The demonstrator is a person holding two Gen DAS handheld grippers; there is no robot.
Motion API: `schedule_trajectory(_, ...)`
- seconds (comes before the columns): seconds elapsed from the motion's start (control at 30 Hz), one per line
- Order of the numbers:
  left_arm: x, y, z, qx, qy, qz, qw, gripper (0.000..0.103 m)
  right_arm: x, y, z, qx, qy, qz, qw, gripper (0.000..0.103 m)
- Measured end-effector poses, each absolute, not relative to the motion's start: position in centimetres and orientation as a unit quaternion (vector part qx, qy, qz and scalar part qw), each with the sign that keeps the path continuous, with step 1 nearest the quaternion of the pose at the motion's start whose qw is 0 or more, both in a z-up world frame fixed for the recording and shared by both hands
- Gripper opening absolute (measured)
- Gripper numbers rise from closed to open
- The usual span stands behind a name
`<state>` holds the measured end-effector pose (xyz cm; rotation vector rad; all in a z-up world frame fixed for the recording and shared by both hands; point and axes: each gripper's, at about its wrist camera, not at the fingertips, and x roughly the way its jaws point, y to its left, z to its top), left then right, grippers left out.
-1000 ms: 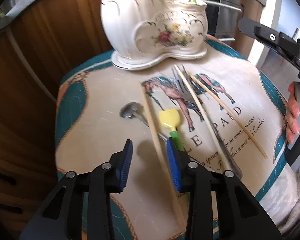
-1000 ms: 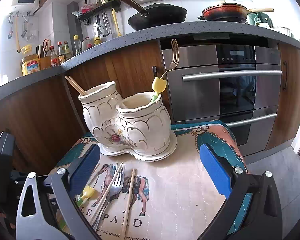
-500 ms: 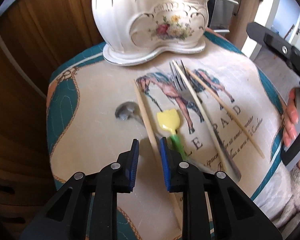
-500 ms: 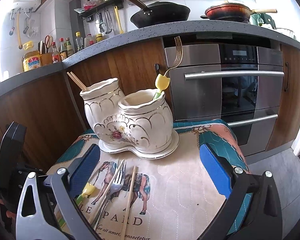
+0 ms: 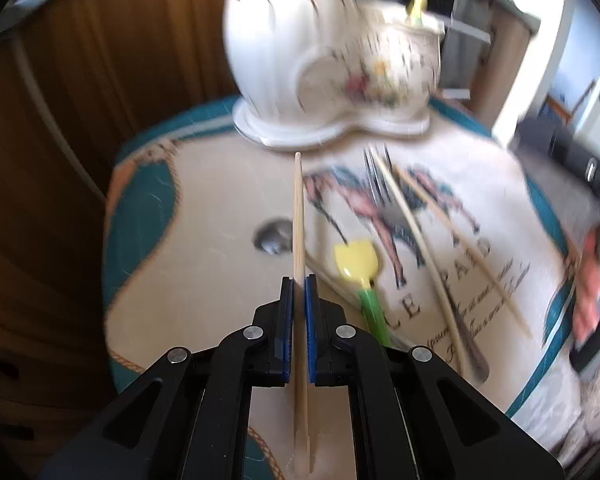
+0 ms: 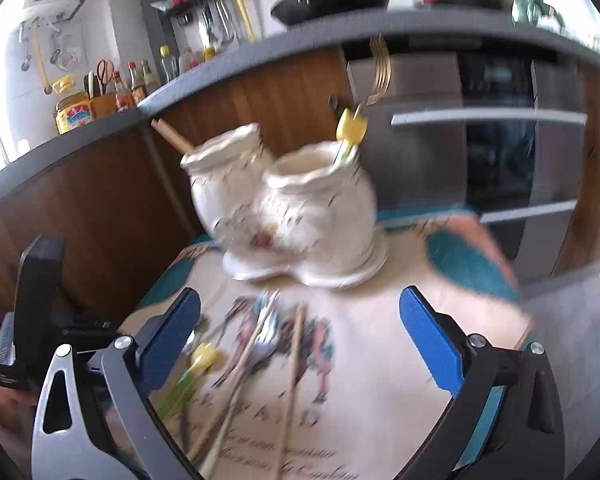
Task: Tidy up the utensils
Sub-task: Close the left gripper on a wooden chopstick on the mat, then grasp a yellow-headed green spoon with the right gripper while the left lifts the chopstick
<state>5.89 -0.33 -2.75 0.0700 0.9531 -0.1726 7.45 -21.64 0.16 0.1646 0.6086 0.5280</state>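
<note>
My left gripper (image 5: 299,280) is shut on a wooden chopstick (image 5: 298,216) that points straight ahead toward the white double-pot ceramic holder (image 5: 332,72). On the printed cloth (image 5: 204,288) lie a spoon (image 5: 274,236), a yellow-and-green handled utensil (image 5: 358,264), a metal fork (image 5: 380,192) and two more chopsticks (image 5: 460,248). My right gripper (image 6: 300,332) stands open above the cloth, nothing between its blue pads (image 6: 428,340). The holder (image 6: 292,216) has chopsticks (image 6: 170,134) in its left pot and a gold fork (image 6: 378,72) in its right pot.
Wooden cabinet fronts (image 6: 92,208) and a steel oven (image 6: 492,152) stand right behind the cloth-covered surface. A worktop (image 6: 260,56) above carries bottles, jars and pans. A hand (image 5: 588,280) on the right gripper's handle shows at the cloth's right edge.
The left gripper's jaws closed on the chopstick, which has turned from slanting to straight ahead between the pads. Both views have become blurred; the right gripper stays open.
</note>
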Motion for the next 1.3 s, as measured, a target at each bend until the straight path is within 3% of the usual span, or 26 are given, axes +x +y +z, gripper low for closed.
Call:
schedule_trajectory(0.27, 3.1, 2.9, -1.7, -0.052, 0.362, -0.07, 0.928, 0.007, 4.4, -17.1, -0.7, 0.016, 0.342, 0.288, 0.894, 0.095)
schedule_trajectory(0.57, 0.7, 5.7, -1.2, -0.114, 0.285, -0.096, 0.947, 0.007, 3.1, -11.3, -2.7, -0.034, 0.405, 0.319, 0.856, 0.044)
schedule_trajectory(0.87, 0.2, 6.0, -1.7, -0.123, 0.278, -0.124, 0.944, 0.007, 4.4, -9.3, -4.4, -0.043, 0.428, 0.287, 0.856, 0.019)
schedule_trajectory(1.07, 0.3, 6.1, -2.0, -0.123, 0.279, -0.128, 0.944, 0.007, 4.8, -10.2, -4.5, -0.003, 0.43, 0.301, 0.851, 0.01)
schedule_trajectory(1.3, -0.2, 6.2, -1.9, -0.124, 0.262, -0.129, 0.948, 0.007, 4.1, -12.0, -2.5, 0.022, 0.393, 0.318, 0.862, 0.01)
